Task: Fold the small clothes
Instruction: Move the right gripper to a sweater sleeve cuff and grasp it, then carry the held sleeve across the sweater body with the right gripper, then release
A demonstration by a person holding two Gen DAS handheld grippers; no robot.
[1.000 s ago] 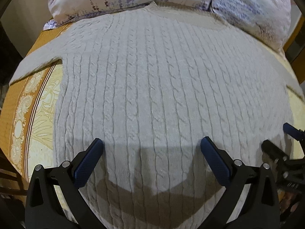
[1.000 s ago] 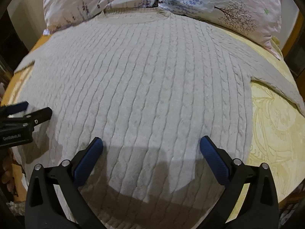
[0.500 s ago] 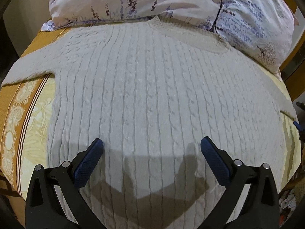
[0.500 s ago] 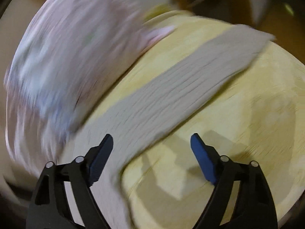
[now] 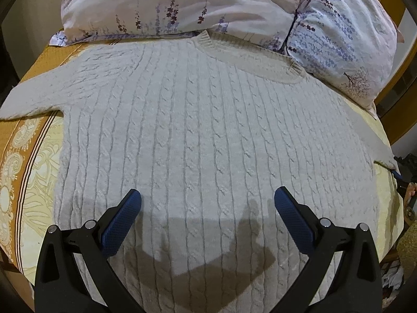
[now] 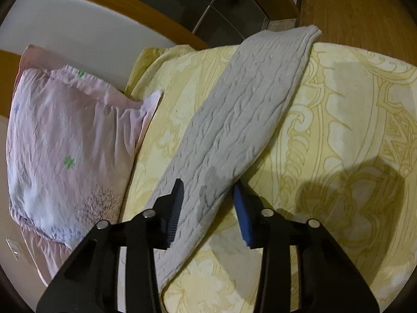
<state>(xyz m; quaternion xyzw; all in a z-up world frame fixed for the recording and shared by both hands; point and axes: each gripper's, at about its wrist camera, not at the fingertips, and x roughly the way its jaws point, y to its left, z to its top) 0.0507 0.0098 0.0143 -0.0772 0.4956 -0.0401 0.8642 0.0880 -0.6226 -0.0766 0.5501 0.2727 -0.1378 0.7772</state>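
since a second ago the right gripper [image 6: 208, 195] has swung off the sweater's body to its right sleeve [image 6: 245, 109], fingers half-closed on either side of the sleeve, not yet pinching it. left gripper [image 5: 207, 203] hovers over the lower body of the cable-knit sweater [image 5: 208, 135], fingers spread wide. sweater lies flat on the yellow bedspread [image 6: 338, 130], collar against the pillows [image 5: 182, 2].
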